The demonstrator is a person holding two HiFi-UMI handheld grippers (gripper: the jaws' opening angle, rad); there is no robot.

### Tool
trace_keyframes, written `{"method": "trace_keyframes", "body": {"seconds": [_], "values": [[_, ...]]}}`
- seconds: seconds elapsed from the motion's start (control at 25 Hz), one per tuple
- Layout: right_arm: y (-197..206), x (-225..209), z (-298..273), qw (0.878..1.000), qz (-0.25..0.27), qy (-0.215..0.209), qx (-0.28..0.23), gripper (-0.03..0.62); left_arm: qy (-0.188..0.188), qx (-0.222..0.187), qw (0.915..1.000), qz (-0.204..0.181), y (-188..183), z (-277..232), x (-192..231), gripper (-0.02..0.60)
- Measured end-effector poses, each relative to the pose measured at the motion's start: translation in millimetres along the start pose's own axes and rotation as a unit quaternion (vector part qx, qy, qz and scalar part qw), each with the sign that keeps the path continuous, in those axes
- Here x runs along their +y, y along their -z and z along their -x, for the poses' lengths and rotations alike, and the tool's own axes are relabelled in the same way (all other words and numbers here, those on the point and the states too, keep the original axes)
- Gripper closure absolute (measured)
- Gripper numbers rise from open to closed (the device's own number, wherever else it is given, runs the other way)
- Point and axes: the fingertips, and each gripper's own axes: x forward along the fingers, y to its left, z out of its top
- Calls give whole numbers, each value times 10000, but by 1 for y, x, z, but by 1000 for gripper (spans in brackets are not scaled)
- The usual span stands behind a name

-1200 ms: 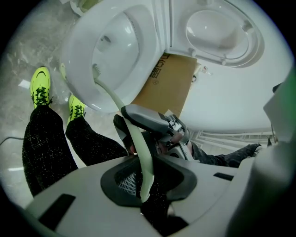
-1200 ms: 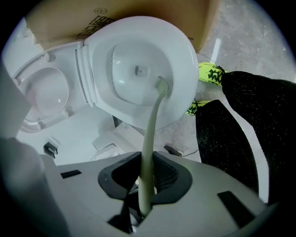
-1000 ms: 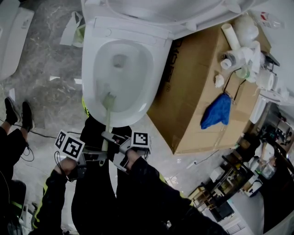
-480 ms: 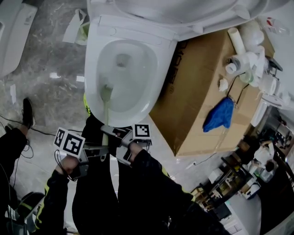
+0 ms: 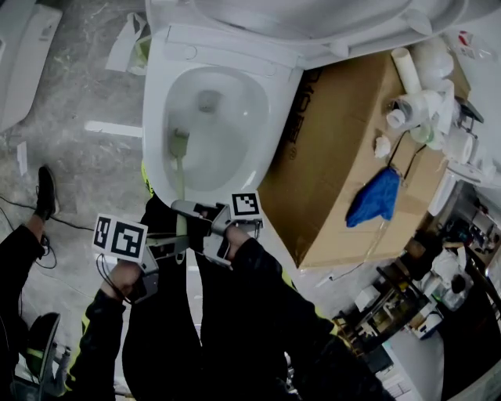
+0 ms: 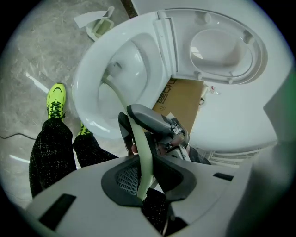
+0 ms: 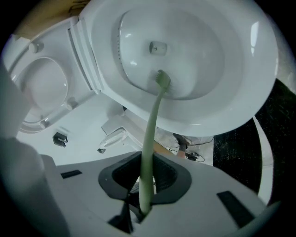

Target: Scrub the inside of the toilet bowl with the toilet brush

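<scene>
The white toilet bowl (image 5: 235, 168) stands open, its seat and lid (image 5: 313, 23) raised. A pale green toilet brush (image 5: 181, 188) reaches down into it, and its head (image 5: 178, 143) presses on the bowl's left inner wall below the drain. Both grippers are shut on the handle in front of the rim: my right gripper (image 5: 194, 213) higher up, my left gripper (image 5: 174, 244) at the end. In the right gripper view the handle (image 7: 150, 134) runs from my right gripper (image 7: 145, 194) to the brush head (image 7: 162, 78). The left gripper view shows the handle (image 6: 143, 159) in my left gripper (image 6: 141, 185).
A big cardboard box (image 5: 344, 141) stands tight against the bowl's right side, with a blue cloth (image 5: 374, 196) and white pipe fittings (image 5: 419, 102) on it. A pale green holder (image 6: 99, 25) lies on the floor beyond the bowl. Someone's shoe (image 5: 45, 192) is at the left.
The brush head has slid from the front of the bowl up its left wall toward the drain. Both grippers moved forward with the handle.
</scene>
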Motion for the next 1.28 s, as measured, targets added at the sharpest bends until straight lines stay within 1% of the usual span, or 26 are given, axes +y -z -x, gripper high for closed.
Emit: {"method": "trace_keyframes", "body": {"seconds": [0.08, 0.24, 0.36, 0.44, 0.6, 0.76, 0.84, 0.92, 1.04, 1.12, 1.28], "values": [[-3, 5, -2, 9999, 131, 44, 56, 526, -35, -84, 10000, -8, -5, 0, -1, 503], [-11, 15, -8, 9980, 567, 218, 185, 526, -119, -287, 9995, 19, -17, 1, -2, 503], [-18, 24, -15, 9965, 770, 219, 245, 526, -126, -442, 9989, -22, -29, 4, -3, 503], [-22, 29, -18, 9958, 850, 225, 241, 526, -141, -523, 9985, -82, -36, 7, -3, 502], [-31, 38, -23, 9950, 947, 160, 281, 526, -256, -671, 9969, -326, -51, 10, -1, 502], [-41, 44, -25, 9935, 1093, 153, 281, 526, -331, -709, 9965, -300, -61, 10, 0, 502], [-46, 46, -25, 9930, 1143, 173, 239, 528, -311, -744, 9963, -311, -66, 9, 0, 502], [-52, 49, -26, 9924, 1204, 194, 163, 528, -285, -728, 9961, -411, -72, 9, -1, 502], [-57, 55, -29, 9924, 1224, 102, 65, 528, -259, -670, 9958, -567, -80, 11, -2, 502], [-62, 59, -30, 9920, 1261, 62, 3, 528, -261, -665, 9956, -602, -85, 12, -2, 502], [-69, 62, -32, 9892, 1461, 121, -68, 528, -260, -688, 9951, -662, -92, 12, 0, 502]]}}
